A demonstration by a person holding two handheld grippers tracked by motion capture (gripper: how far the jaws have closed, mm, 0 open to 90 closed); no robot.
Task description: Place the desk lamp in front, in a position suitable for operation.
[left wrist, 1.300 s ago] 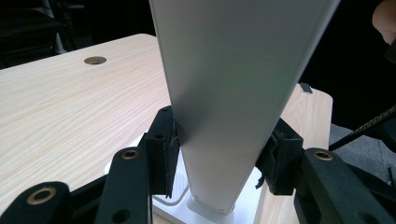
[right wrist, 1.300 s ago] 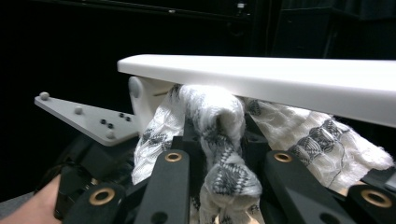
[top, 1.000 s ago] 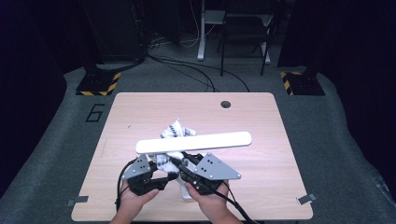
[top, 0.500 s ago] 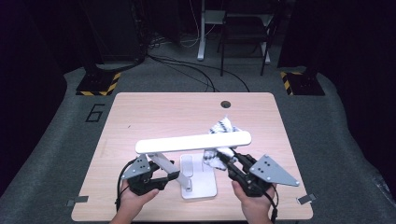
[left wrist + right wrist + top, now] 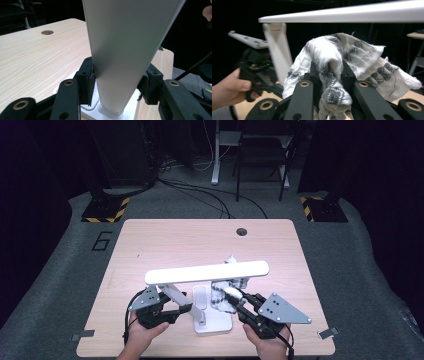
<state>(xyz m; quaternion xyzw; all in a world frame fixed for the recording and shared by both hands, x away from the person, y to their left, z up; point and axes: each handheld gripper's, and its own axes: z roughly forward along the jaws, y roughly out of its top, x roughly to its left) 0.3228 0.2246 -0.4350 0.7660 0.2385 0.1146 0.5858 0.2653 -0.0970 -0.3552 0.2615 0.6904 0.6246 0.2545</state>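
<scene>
A white desk lamp stands near the table's front edge, with a flat base (image 5: 214, 323), a slanted arm (image 5: 176, 295) and a long lit head bar (image 5: 207, 272). My left gripper (image 5: 186, 309) is shut on the lamp's arm (image 5: 120, 57), jaws pressing both its sides. My right gripper (image 5: 239, 301) is shut on a bunched white cloth with a black pattern (image 5: 226, 290), held under the head bar just right of the arm. In the right gripper view the cloth (image 5: 337, 62) bulges between the jaws and drapes to the right beneath the lamp head (image 5: 342, 13).
The wooden table (image 5: 165, 245) has a round cable hole (image 5: 242, 231) at the back centre. Behind it the dark floor holds cables, a chair frame (image 5: 260, 155) and two yellow-black striped stands (image 5: 105, 210).
My right gripper has carried the cloth from the lamp's left side out to the right, then back in under the head bar. The left gripper has kept its hold on the lamp arm.
</scene>
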